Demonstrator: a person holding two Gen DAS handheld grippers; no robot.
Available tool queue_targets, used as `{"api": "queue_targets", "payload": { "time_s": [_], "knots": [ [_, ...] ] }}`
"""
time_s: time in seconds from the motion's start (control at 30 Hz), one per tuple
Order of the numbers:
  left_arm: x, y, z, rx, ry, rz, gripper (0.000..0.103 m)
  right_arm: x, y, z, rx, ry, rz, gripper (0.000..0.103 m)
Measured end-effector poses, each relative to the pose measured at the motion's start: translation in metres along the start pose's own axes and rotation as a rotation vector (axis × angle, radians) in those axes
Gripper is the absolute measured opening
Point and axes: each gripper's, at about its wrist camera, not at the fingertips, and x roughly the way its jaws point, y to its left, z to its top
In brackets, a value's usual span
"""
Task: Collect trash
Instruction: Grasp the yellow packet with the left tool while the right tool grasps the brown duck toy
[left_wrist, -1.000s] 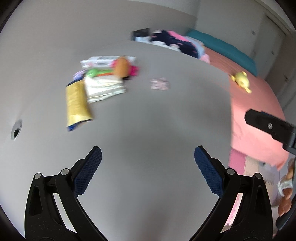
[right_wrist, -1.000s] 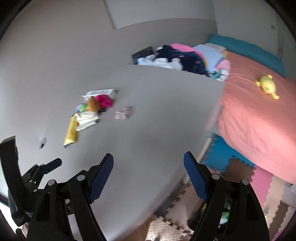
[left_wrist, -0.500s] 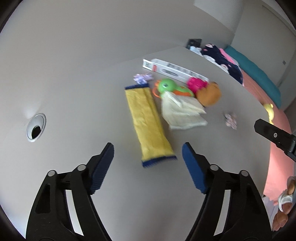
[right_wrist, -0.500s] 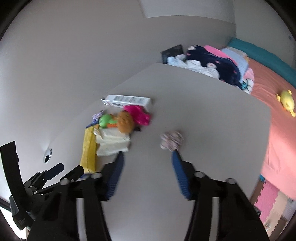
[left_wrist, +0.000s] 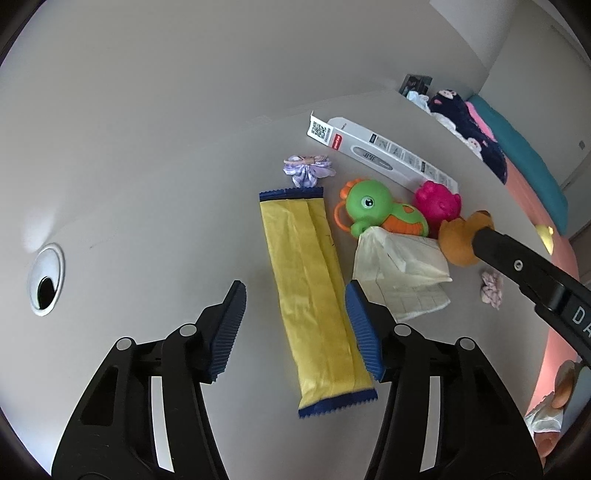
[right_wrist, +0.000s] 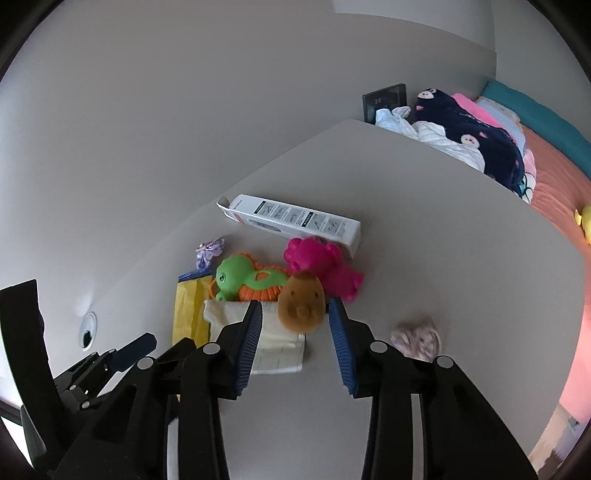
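Left wrist view: the left tongs (left_wrist: 295, 328) gape empty over the yellow wrapper (left_wrist: 314, 291) lying flat on the table (left_wrist: 147, 166). The right tongs (right_wrist: 295, 339), also open and empty, flank the brown toy (right_wrist: 301, 306), risking grabbing it instead of trash.

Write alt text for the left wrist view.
The open left tool hovers over a long yellow wrapper on a grey table, beside a white napkin, toys and a white box.

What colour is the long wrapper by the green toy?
Yellow wrapper with dark blue ends, clearest in the left wrist view.
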Motion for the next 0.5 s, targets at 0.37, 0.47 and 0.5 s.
{"api": "queue_targets", "payload": {
  "time_s": [0.37, 0.47, 0.5],
  "knots": [
    [0.01, 0.0, 0.005, -0.004, -0.001, 0.055, 0.041, -0.01, -0.007, 0.003, 0.025, -0.036, 0.043, 0.027],
    [0.007, 0.0, 0.002, -0.006, -0.008, 0.026, 0.024, -0.023, -0.012, 0.002, 0.036, -0.05, 0.053, 0.027],
    [0.005, 0.0, 0.001, -0.007, -0.008, 0.012, 0.022, -0.028, -0.014, 0.0, 0.037, -0.055, 0.058, 0.027]
  ]
}}
